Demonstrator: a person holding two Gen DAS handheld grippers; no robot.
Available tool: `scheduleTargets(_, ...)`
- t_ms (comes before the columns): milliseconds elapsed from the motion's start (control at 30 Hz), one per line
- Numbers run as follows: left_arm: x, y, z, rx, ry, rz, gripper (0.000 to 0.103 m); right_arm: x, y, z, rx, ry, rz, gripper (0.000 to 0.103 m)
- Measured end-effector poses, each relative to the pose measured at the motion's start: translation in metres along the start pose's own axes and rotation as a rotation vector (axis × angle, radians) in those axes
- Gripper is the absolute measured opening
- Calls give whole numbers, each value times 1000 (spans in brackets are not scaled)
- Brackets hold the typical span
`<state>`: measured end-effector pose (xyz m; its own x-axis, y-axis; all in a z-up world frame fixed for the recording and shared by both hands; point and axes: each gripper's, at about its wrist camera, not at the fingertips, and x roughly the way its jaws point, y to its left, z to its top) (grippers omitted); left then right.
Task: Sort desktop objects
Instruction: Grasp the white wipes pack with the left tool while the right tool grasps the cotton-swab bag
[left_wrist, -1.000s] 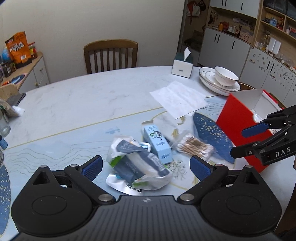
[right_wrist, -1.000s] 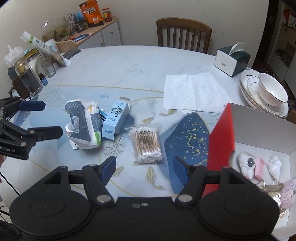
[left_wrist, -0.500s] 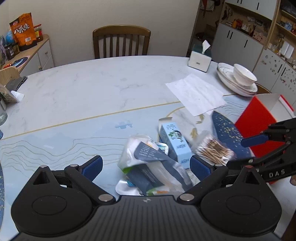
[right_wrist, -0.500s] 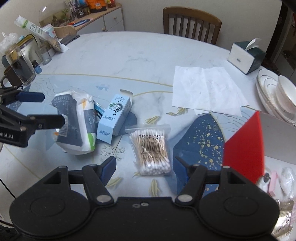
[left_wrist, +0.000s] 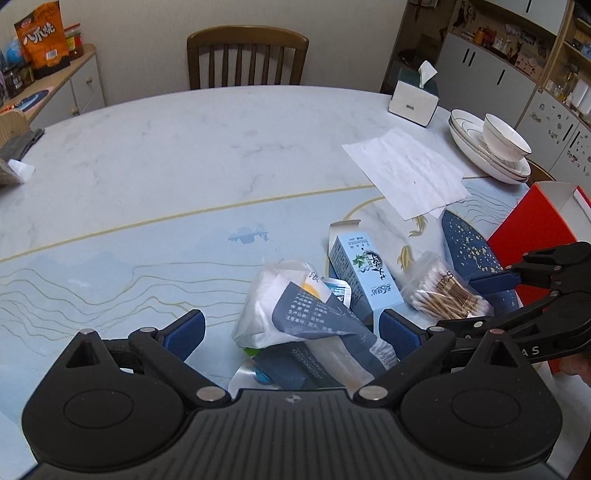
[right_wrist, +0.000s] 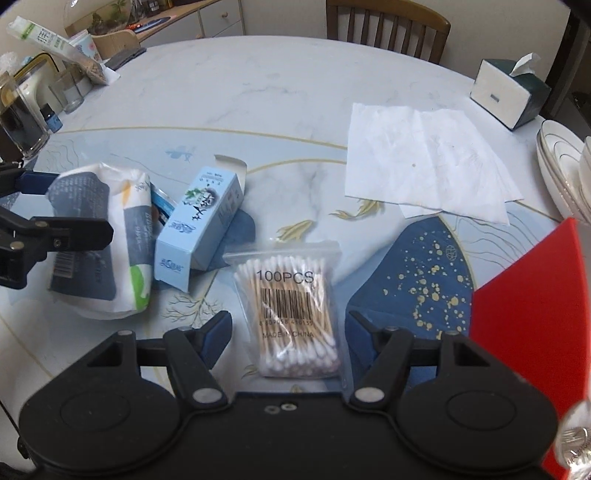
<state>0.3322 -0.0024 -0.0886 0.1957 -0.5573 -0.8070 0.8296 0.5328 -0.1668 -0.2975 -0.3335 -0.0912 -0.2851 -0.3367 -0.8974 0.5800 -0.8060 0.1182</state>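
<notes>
A white and dark blue plastic pack (left_wrist: 295, 317) lies on the table between the fingers of my left gripper (left_wrist: 291, 328), which stands open with its blue pads clear of it. A light blue carton (left_wrist: 364, 273) leans against the pack. A clear bag of cotton swabs (right_wrist: 291, 314) lies between the open fingers of my right gripper (right_wrist: 290, 328), the pads close to its edges. The right wrist view also shows the pack (right_wrist: 99, 258), the carton (right_wrist: 199, 225) and my left gripper (right_wrist: 81, 206). My right gripper (left_wrist: 476, 302) hovers over the swab bag (left_wrist: 443, 291).
A red box (right_wrist: 532, 280) stands open at the right, with small items inside. Paper sheets (right_wrist: 421, 166), a tissue box (right_wrist: 509, 92) and stacked plates with a bowl (left_wrist: 495, 151) sit beyond. Glass jars (right_wrist: 22, 122) crowd the left edge. A chair (left_wrist: 247, 55) stands behind the table.
Both grippers have come down and closer to the table. The pack now lies between the left fingers, and the swab bag between the right fingers. Neither gripper's opening has changed.
</notes>
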Motion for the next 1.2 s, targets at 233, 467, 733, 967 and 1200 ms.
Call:
scheduleTargets(233,5,3,-1,-8,3,-13,100,5,5,1,-40,-9,-9,68)
scheduleTargets(467,7,1,0,0,5,-35,84,7,12,1,-78,-17,-14,66)
scheduleTargets(733,5,0,1,-3,1,-48,73,6,11,2,-72,-20,-17,51)
scheduleTargets(967,-2,2,2,-28,-11,-61,60,1,9,1,-63,-22,-29,36)
scheduleTargets(1200,-14,2,3,-43,-35,-60,43,-15,9,-6,-44,-44,-30,35)
